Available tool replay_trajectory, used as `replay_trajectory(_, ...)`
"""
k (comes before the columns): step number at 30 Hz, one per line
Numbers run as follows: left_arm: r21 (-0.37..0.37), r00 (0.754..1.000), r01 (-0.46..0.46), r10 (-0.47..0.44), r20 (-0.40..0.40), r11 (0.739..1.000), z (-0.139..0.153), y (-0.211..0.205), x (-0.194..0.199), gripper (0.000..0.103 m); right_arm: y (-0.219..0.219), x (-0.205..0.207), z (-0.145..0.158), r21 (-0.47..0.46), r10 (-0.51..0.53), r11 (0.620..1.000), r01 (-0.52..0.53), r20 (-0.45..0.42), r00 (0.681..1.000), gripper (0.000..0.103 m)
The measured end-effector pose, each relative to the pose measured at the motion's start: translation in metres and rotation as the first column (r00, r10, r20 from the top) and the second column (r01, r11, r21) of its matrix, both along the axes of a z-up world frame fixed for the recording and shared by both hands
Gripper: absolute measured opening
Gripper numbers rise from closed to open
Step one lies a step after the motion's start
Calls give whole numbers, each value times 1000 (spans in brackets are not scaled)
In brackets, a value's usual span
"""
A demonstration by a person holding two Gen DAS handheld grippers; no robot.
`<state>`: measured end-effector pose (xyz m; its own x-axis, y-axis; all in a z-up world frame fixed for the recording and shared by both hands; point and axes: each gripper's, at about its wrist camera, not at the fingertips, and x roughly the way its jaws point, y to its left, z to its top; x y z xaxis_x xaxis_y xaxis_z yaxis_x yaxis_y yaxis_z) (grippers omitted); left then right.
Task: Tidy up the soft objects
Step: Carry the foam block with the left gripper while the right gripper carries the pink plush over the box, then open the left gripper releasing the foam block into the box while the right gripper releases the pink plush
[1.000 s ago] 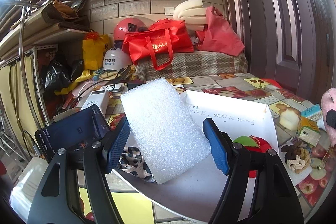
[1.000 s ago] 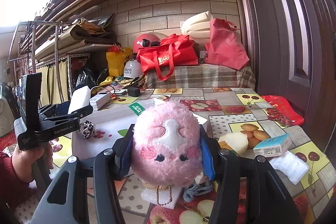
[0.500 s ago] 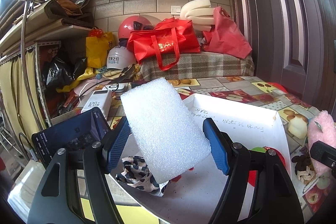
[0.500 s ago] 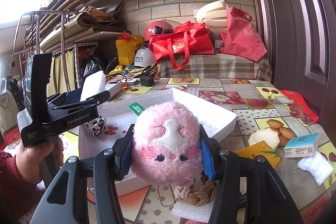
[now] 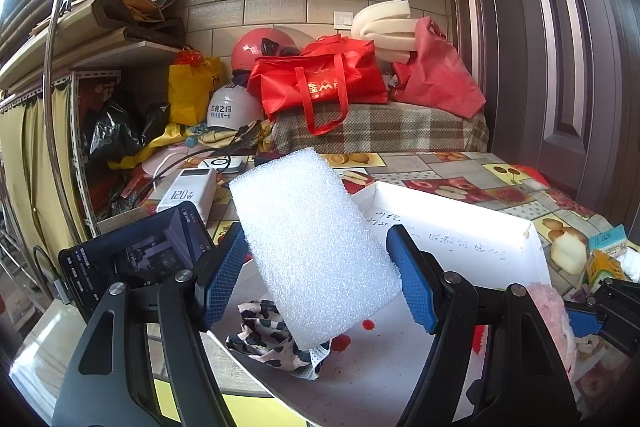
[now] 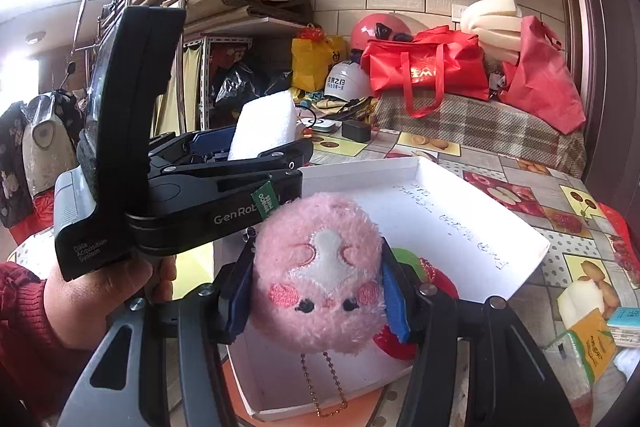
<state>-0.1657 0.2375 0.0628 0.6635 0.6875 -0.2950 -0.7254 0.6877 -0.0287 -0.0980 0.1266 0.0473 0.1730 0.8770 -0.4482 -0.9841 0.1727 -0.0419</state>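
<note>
**Two Soft Things Held Over the White Box**

Both pairs of jaws are pinched on soft things. A white foam block (image 5: 316, 251) is squeezed, tilted, by the blue pads of the left gripper (image 5: 318, 279) above the near left corner of the white box (image 5: 460, 227). A pink plush toy (image 6: 318, 275) is squeezed by the right gripper (image 6: 314, 293) over the near edge of the box, and a bead chain is hung from it. A spotted cloth (image 5: 272, 339) is seen lying in the box under the foam. The left gripper's handle is held by a hand (image 6: 108, 291) in a red sleeve.
</note>
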Motion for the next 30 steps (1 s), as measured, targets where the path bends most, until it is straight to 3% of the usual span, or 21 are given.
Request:
replay_trajectory(6,9,1000,2,-2,1,1000,1,1,-2,72,17,33,-11,-94,-79,993,66,-140,987,54)
replay_trajectory(10,8,1000,3,-3,0,1000,1,0,-2,72,23,43,-10,-97,-165,983,156,-82,983,54)
replay_trajectory(16,7,1000,13,-13,-6,1000,1,0,-2,72,18,65,-2,-21,-302,953,301,-103,948,54)
replay_trajectory(22,-11,998,67,-67,-3,998,0,5,9,73,10,60,4,42,-290,955,295,-106,951,54)
replay_trajectory(30,-17,989,144,-145,-38,989,0,2,28,73,15,62,3,25,-292,955,296,-102,951,55)
